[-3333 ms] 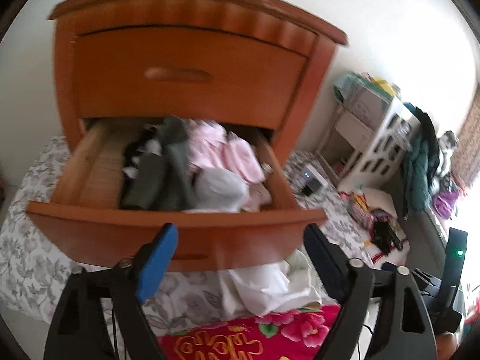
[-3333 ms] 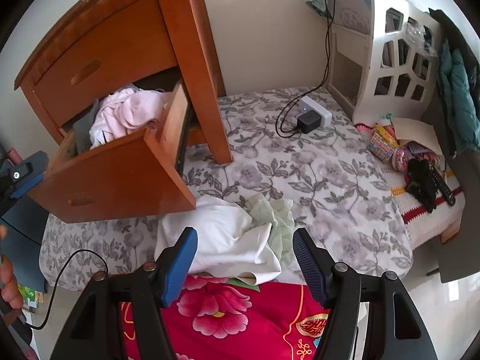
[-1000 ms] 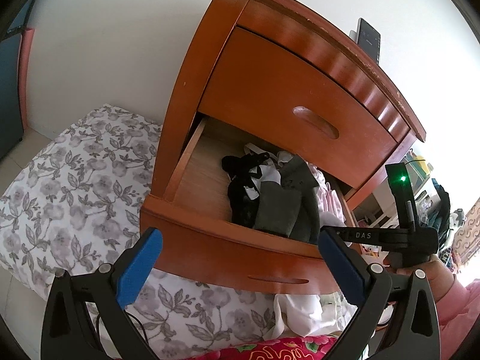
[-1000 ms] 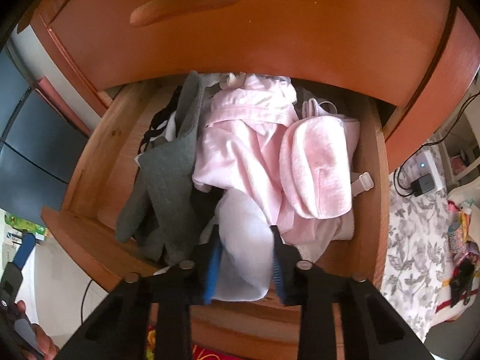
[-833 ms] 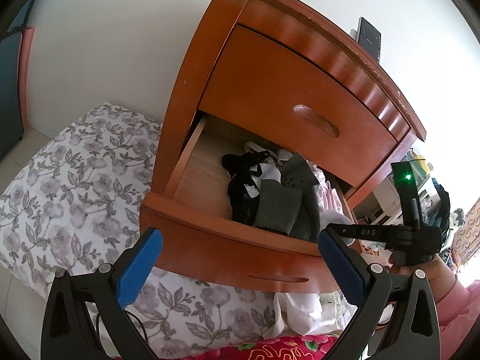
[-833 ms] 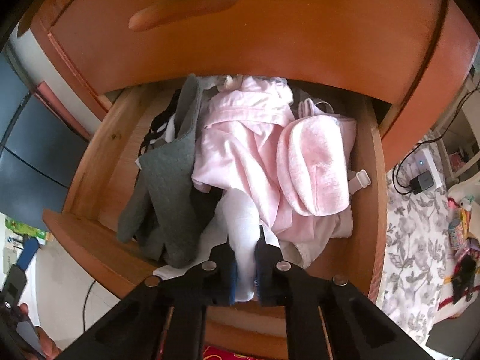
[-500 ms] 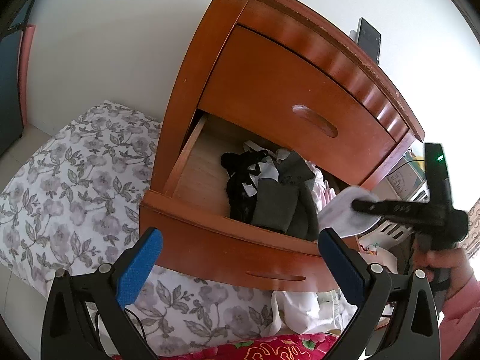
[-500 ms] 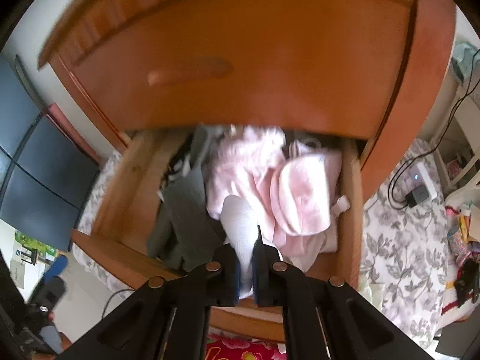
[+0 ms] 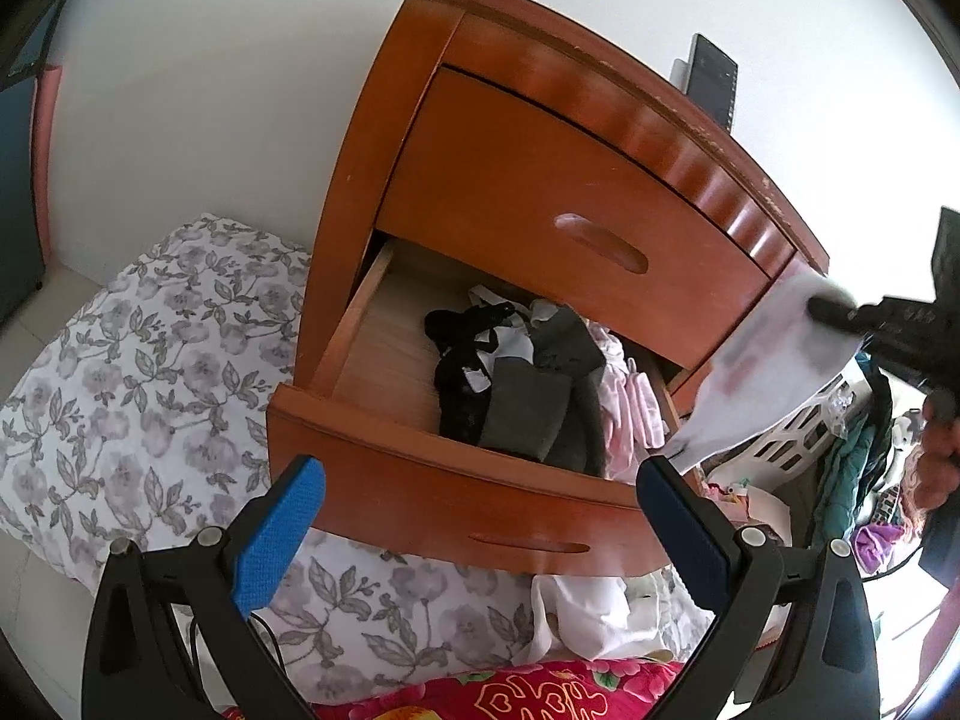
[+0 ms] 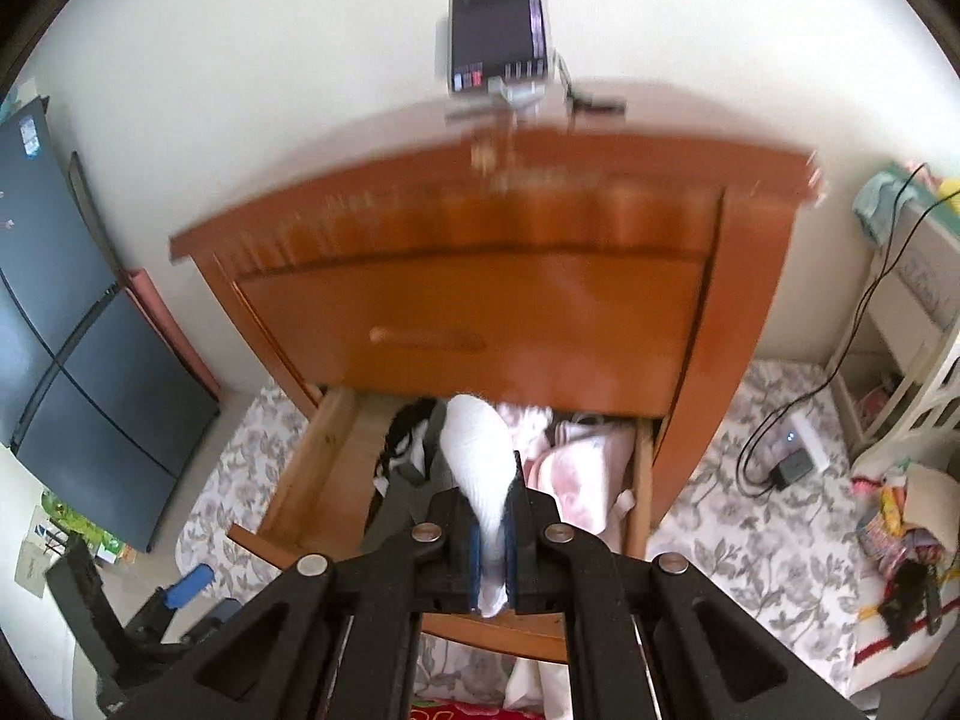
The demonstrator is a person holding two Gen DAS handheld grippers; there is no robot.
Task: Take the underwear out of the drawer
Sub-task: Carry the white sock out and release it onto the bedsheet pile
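A white piece of underwear is clamped between the closed pads of the right hand-held gripper and hangs above the open drawer; the left hand-held gripper is held apart and empty in front of it. Only a narrow fold appears to be pinched, so the cloth could slip free and drop back into the drawer. Its trailing end might also be snagged on the drawer front.

Lifted since a second ago: white underwear pinched in the right gripper, now hanging clear above the open bottom drawer, no longer among its pink clothes.
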